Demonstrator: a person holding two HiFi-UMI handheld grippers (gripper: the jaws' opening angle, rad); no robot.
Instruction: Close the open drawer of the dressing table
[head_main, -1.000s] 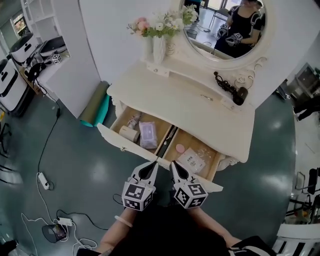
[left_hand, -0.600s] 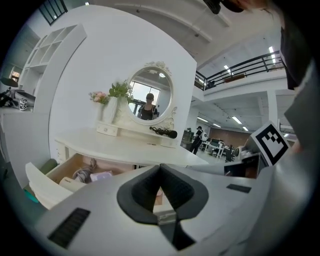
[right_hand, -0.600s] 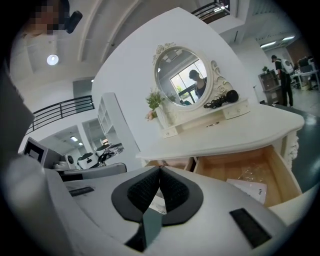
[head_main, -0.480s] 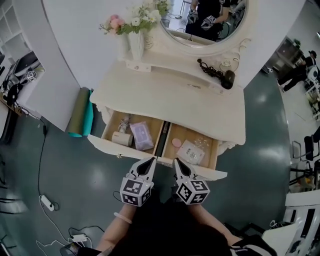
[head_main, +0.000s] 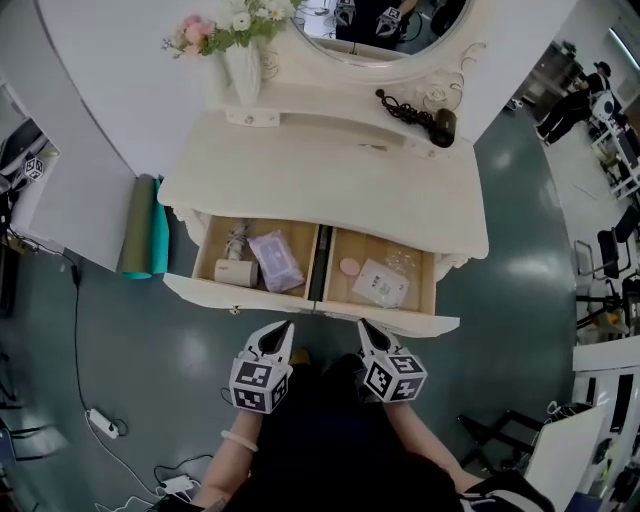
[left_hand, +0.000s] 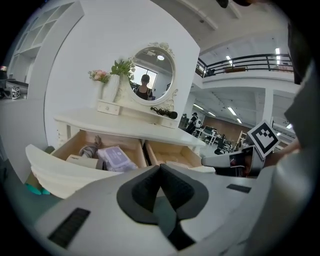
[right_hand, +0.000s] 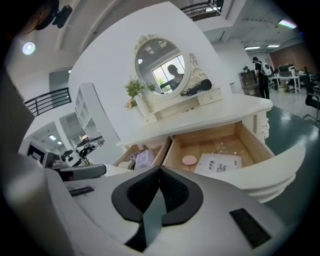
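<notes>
Dressing-bench drawer open, both tongs poised at its front.

The drawer (head_main: 310, 298) stands pulled out from under the white bench (head_main: 330, 190). Its left compartment holds a purple pack (head_main: 271, 260) and a pale tube (head_main: 235, 271). Its right compartment holds a pink disc (head_main: 349, 267) and a white packet (head_main: 381, 283). The left tongs (head_main: 283, 326) and right tongs (head_main: 362, 324), each pressed together on nothing, point side by side at the drawer's front panel, near it but not visibly touching.

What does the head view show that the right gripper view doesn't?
Head view only: the rolled mat beside the dressing table, and the power strip on the floor. Right gripper view only: the right gripper close up, jaws together and empty. Both: the open drawer, its pink disc and purple pack.
</notes>
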